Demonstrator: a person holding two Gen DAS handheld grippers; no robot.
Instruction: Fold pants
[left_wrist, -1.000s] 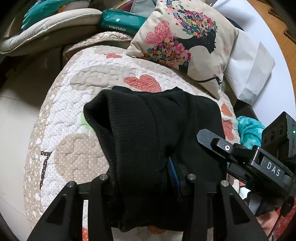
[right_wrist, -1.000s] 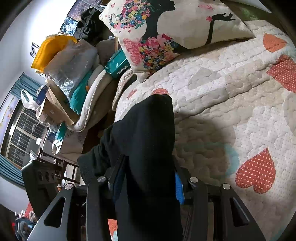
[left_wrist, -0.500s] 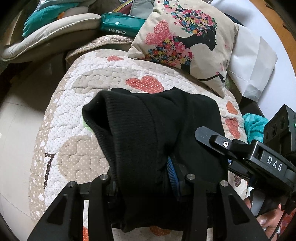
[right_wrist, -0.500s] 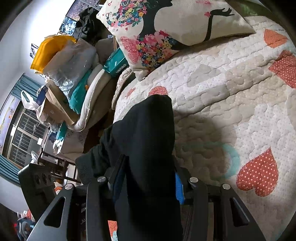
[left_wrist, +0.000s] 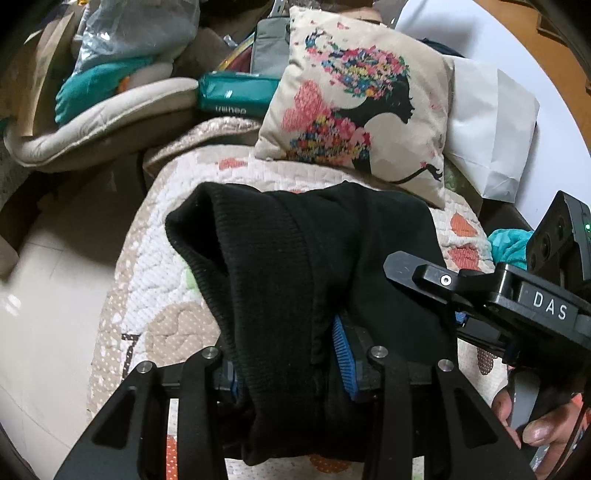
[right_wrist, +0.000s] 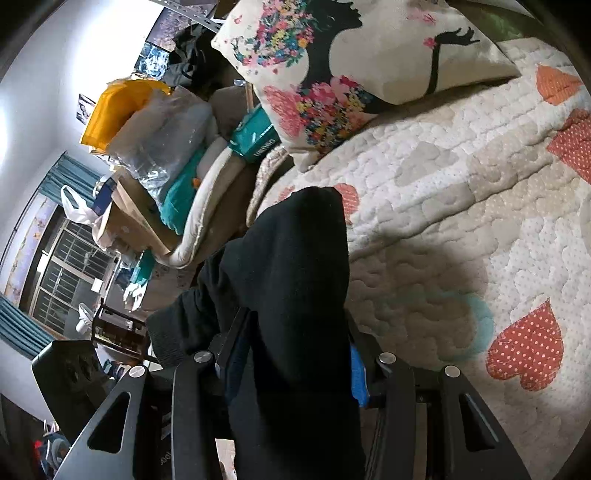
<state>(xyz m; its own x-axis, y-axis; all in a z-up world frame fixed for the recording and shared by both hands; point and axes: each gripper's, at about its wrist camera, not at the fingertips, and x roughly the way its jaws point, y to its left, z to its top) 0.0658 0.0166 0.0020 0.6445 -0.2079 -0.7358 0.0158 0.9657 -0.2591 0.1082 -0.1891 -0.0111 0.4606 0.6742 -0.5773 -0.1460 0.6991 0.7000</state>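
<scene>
Pants (left_wrist: 295, 266), one, two tongs clamping

Quilted heart-print bed cover (right_wrist: 461, 192); floral pillow (left_wrist: 354, 122) at head end; black pants (left_wrist: 295, 266) bunched over it.

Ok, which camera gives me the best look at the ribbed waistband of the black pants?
The left wrist view. There the black pants show their ribbed waistband full width, draped over the quilt and clamped between the left gripper fingers. The right wrist view shows only a narrow bunched fold of them in the right gripper.
</scene>
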